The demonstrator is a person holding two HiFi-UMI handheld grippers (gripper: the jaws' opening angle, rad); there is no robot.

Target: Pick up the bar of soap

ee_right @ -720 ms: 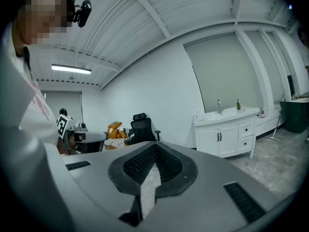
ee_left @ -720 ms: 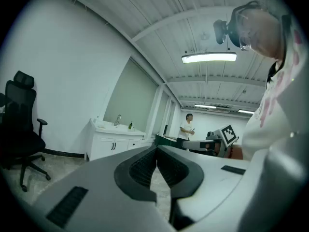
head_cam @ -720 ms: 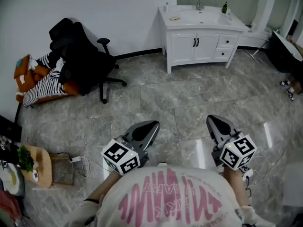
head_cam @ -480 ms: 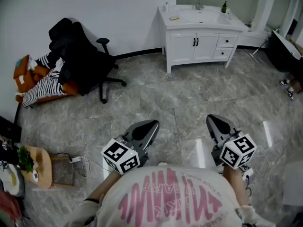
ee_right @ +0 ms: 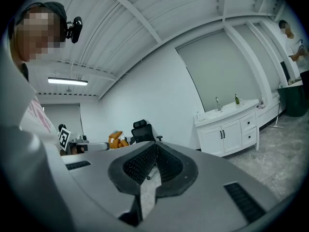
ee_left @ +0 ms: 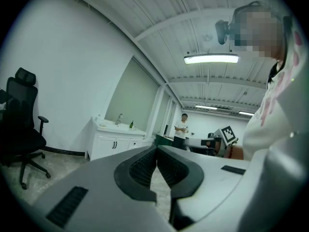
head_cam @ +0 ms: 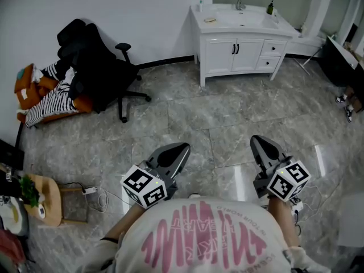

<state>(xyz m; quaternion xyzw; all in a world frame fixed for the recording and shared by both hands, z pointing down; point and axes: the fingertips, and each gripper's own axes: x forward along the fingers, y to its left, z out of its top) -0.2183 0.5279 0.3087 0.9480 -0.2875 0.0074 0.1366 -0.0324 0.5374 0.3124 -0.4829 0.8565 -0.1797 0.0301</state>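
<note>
The left claw (head_cam: 183,148) and right claw (head_cam: 255,139) are both held low and near, just in front of the person's shirt (head_cam: 199,235), over the grey floor (head_cam: 187,112). Each is pressed together with nothing between its pads. The soap (head_cam: 210,20), a small tan piece, lies far off on the left part of the white counter (head_cam: 250,30), left of the faucet (head_cam: 241,0) and well apart from both claws. A black chair (head_cam: 99,67) stands far left.

Vanity (head_cam: 244,56) against back wall, chair (head_cam: 99,75) to its left; perhaps soap (head_cam: 210,20) on its counter
</note>
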